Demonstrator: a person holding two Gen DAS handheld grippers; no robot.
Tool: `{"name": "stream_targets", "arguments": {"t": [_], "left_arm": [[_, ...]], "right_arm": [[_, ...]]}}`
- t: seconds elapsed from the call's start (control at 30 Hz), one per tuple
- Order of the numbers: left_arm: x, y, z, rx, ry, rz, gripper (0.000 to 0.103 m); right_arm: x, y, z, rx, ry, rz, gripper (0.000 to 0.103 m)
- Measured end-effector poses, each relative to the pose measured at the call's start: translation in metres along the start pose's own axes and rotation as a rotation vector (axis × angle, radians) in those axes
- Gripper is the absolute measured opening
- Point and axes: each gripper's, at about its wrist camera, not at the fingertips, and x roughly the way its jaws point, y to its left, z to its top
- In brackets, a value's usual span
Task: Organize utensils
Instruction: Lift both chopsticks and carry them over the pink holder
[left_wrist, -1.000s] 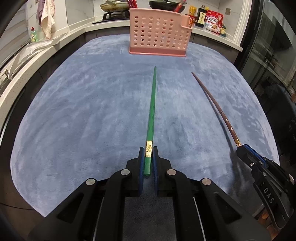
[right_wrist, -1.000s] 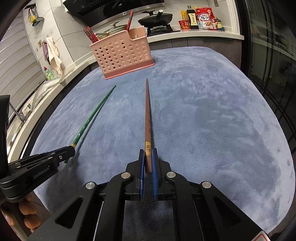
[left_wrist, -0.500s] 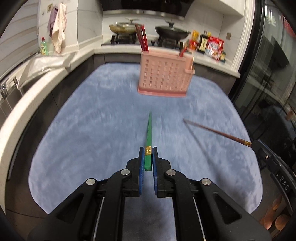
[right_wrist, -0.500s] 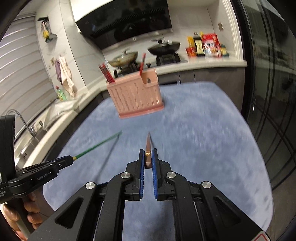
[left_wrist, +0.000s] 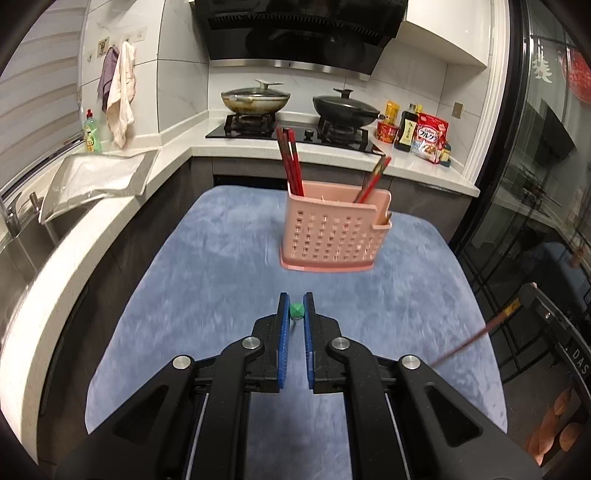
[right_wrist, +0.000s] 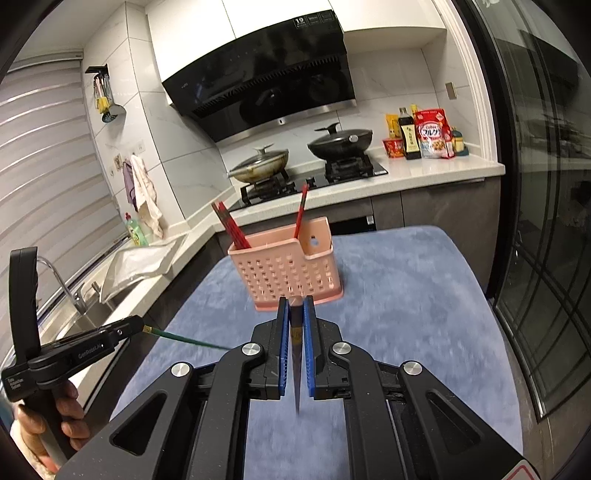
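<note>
A pink perforated utensil holder (left_wrist: 334, 236) stands on the blue mat (left_wrist: 207, 280), with several red chopsticks (left_wrist: 290, 162) sticking out of it; it also shows in the right wrist view (right_wrist: 288, 273). My left gripper (left_wrist: 296, 306) is shut on a green chopstick (left_wrist: 296, 310), seen end-on, its shaft hanging down; the shaft shows in the right wrist view (right_wrist: 184, 336). My right gripper (right_wrist: 296, 314) is shut on a brown chopstick (right_wrist: 296, 354), tip pointing down; its shaft shows in the left wrist view (left_wrist: 476, 338). Both are raised above the mat, short of the holder.
A white counter (left_wrist: 55, 280) with a sink runs along the left. Behind the mat is a stove with two lidded pans (left_wrist: 255, 98), and bottles and a cereal bag (left_wrist: 430, 136) at the right. A dark glass door (left_wrist: 535, 206) stands to the right.
Both grippers have lifted their chopsticks off the mat and tilted up, so the chopsticks now hang down. The holder now appears lower in both views.
</note>
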Motion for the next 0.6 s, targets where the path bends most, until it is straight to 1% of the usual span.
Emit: {"name": "stream_targets", "arguments": {"t": [0.33,0.43,0.6], "left_arm": [[0.006,0.0,0.056,-0.002,-0.043,-0.017,0.007],[0.006,0.0,0.076,-0.009,-0.062,-0.027,0.007],[0.003,-0.004,0.116,-0.008,-0.12,-0.026,0.007]], "right_arm": [[0.022,0.003,0.045,0.018,-0.023,0.049,0.007],[0.028,0.005,0.065,0.023,-0.042,0.069,0.007],[0.037,0.011,0.104,0.036,-0.086,0.104,0.007]]}}
